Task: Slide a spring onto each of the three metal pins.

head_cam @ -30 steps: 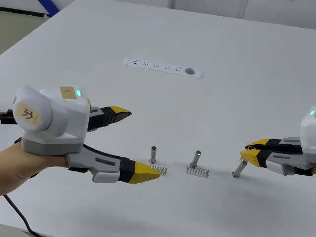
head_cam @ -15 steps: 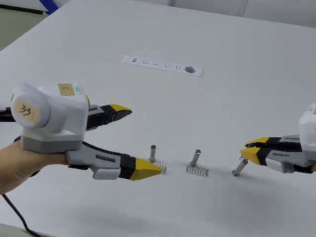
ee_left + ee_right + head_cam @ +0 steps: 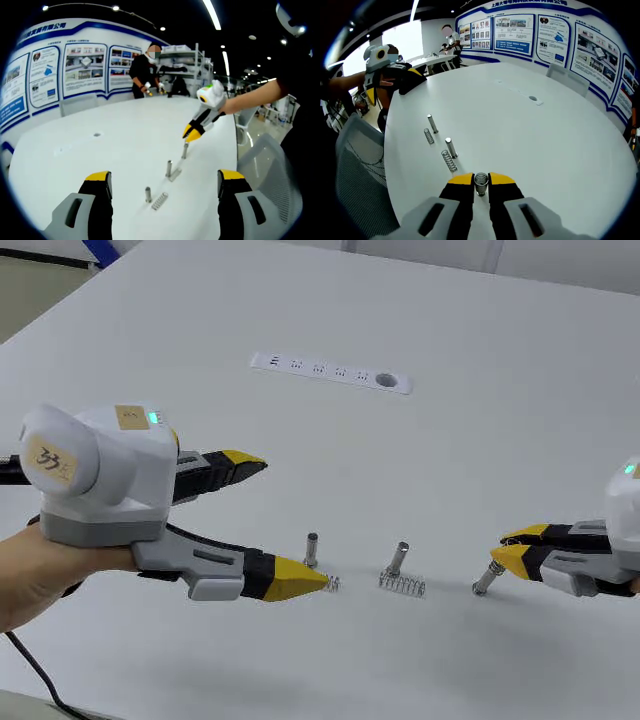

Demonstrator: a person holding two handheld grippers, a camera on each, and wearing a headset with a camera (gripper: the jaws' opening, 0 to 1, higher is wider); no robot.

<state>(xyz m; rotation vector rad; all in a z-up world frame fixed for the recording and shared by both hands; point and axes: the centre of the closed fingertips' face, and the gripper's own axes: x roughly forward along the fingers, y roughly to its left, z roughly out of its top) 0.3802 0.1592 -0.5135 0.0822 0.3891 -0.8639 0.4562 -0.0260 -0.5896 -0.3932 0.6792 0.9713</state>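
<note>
Now, left hand: comes in from the left side, wrapped round the back of its gripper, low over the table.
left gripper: jaws are wide apart and hold nothing; the lower yellow tip is just beside the left spring.
right hand: reaches out over the table, with its gripper tipped down toward the pins.
right gripper: jaws are almost together, squeezing the held spring between the yellow tips.
held spring: sits at the top end of the right pin, which leans over.
left pin: stands up, with the left spring lying by its foot.
middle pin: leans a little, and the middle spring lies flat right next to it.
power strip: white, far back on the table, well apart from the pins.
</note>
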